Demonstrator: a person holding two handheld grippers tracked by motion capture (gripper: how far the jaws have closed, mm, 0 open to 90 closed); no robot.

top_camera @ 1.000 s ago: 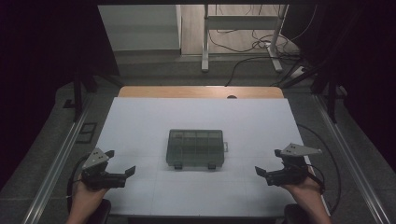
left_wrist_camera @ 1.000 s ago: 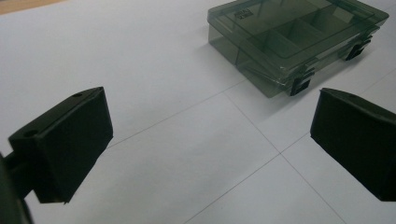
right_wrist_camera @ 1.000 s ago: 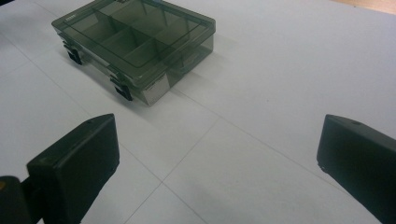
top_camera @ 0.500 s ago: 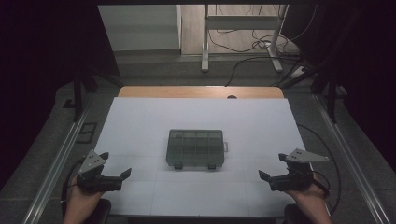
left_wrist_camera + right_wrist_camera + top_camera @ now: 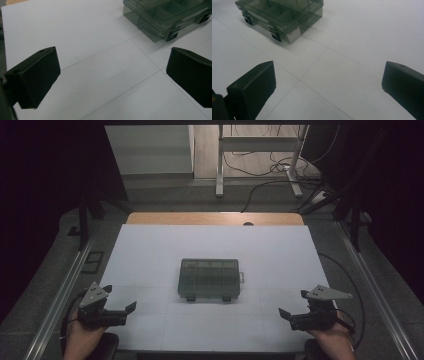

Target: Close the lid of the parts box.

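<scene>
Near the front edge of the white bench point(image 5: 150, 250), the left claw point(image 5: 119, 306) and the right claw point(image 5: 294, 306) both stood wide open, holding nothing. Farther back, between them, the see-through box point(image 5: 209, 279) sat shut in the middle, well apart from both.

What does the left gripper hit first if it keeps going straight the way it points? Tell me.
Probably bare white table first. The left gripper, jaws open, points toward the table's middle, and the smoky compartment box lies ahead and to one side of that line, so it may pass the near latch corner. Depth is unclear.
</scene>
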